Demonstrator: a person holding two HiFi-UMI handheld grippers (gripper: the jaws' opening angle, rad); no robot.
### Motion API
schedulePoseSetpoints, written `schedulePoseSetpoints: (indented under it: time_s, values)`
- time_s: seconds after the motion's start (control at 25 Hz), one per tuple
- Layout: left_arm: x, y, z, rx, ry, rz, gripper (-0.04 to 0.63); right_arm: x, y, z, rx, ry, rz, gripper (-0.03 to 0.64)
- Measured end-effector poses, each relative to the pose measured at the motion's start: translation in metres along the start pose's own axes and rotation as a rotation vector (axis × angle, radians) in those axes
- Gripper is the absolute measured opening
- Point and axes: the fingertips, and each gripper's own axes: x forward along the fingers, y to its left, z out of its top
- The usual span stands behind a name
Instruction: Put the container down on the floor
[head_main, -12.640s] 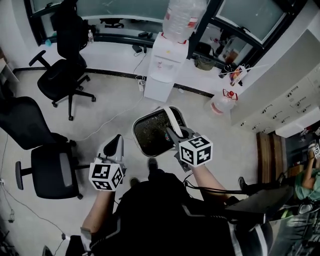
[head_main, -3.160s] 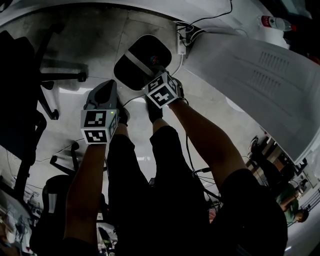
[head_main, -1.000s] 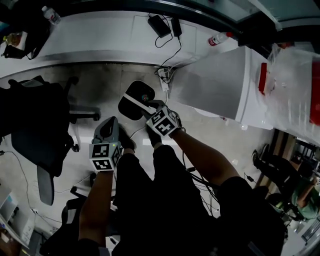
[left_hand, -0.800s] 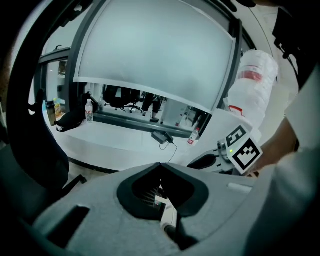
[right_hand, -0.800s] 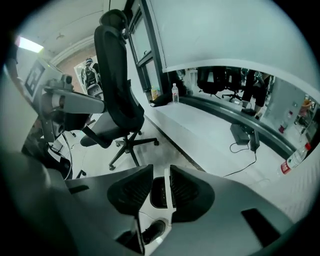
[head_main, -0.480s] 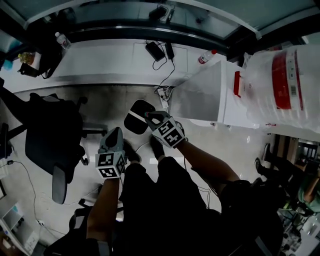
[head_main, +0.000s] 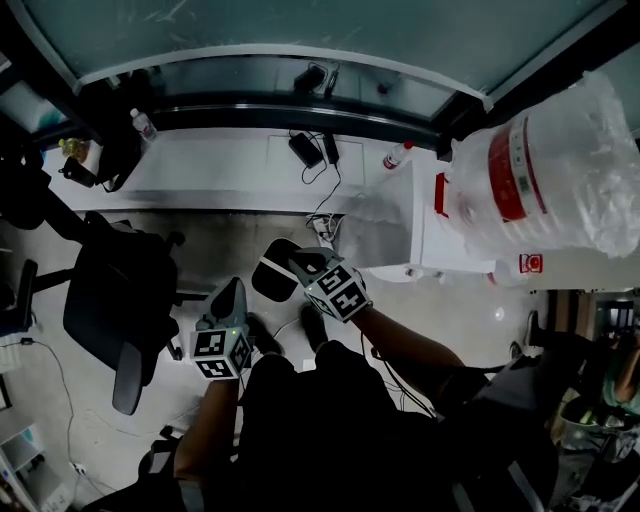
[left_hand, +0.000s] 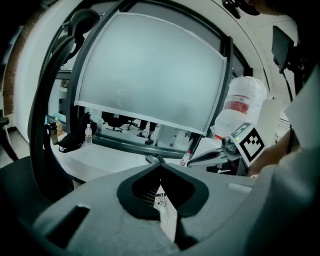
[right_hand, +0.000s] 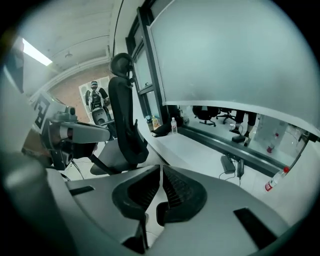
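One long white bench (head_main: 220, 170) runs under the window, behind and to the left of the white water dispenser (head_main: 425, 225). On top of the dispenser sits a big clear water jug (head_main: 560, 170) with a red label band; its print is too small to read. A black office chair (head_main: 110, 300) stands well left of the dispenser.

The container (head_main: 272, 272), a dark oval tub with a white handle across its top, rests on the floor just left of the dispenser's foot. Its inside is too dark to tell any contents.

The right hand-held gripper (head_main: 296, 258) shows over the container's dispenser-side rim. Its jaws have just been closing and now stand together, with nothing between them. The left hand-held gripper (head_main: 235, 287) hangs farther left of the dispenser, near the container but apart from it, jaws together and empty.

A red-capped bottle (head_main: 396, 156) is on the bench just beside the dispenser, and a clear bottle (head_main: 143, 123) stands far to its left, labels unreadable.
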Motion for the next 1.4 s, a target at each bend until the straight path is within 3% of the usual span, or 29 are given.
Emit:
schedulePoseSetpoints:
  time_s: [0.32,0.64,0.96,1.12,1.4]
  values:
    - [-0.029,-0.004,0.043,0.041,-0.056,0.011,0.008,-0.041,0.014,0.057,-0.077,-0.068,-0.038,0.015]
    - [-0.058,-0.007,0.065,-0.016,-0.100,0.033,0.008,-0.071,0.038,0.087,-0.021,-0.141,-0.016,0.009]
    - [-0.077,-0.025,0.105,0.002,-0.185,-0.005,0.008,-0.100,0.051,0.125,-0.008,-0.263,0.021,0.009]
    - [-0.083,-0.032,0.118,0.032,-0.191,0.002,0.008,-0.113,0.048,0.135,0.013,-0.282,0.013,0.009]
    - [-0.092,-0.033,0.150,0.109,-0.228,0.012,0.008,-0.127,0.052,0.163,-0.057,-0.317,0.003,0.008]
